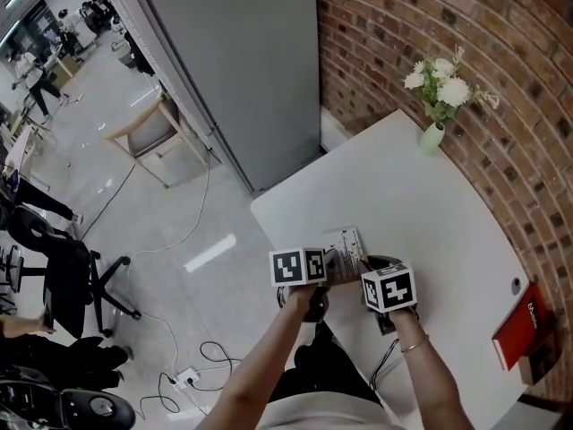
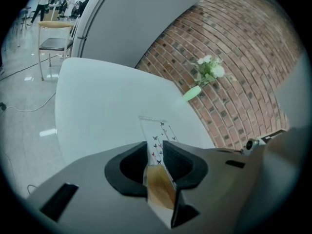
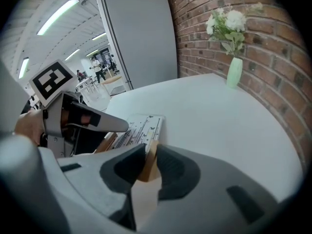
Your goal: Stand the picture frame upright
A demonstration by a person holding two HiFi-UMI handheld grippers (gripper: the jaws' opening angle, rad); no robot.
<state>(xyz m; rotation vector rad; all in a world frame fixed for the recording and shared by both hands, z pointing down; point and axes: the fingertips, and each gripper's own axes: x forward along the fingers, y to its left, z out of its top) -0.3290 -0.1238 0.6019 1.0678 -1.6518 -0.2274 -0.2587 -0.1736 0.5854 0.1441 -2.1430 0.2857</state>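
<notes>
With left gripper [image 2: 156, 146] and right gripper [image 3: 150, 150] both squeezing the picture frame [image 1: 345, 243] by the near edge of the white table [image 1: 430, 213], tip it up slowly, set its bottom down flat, then let go softly.

White table [image 1: 430, 213]: flower vase [image 1: 431, 137], red book [image 1: 517, 325].

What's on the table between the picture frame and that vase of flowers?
Nothing: only bare white table lies between the picture frame and the vase of flowers. The head view shows it best.
</notes>
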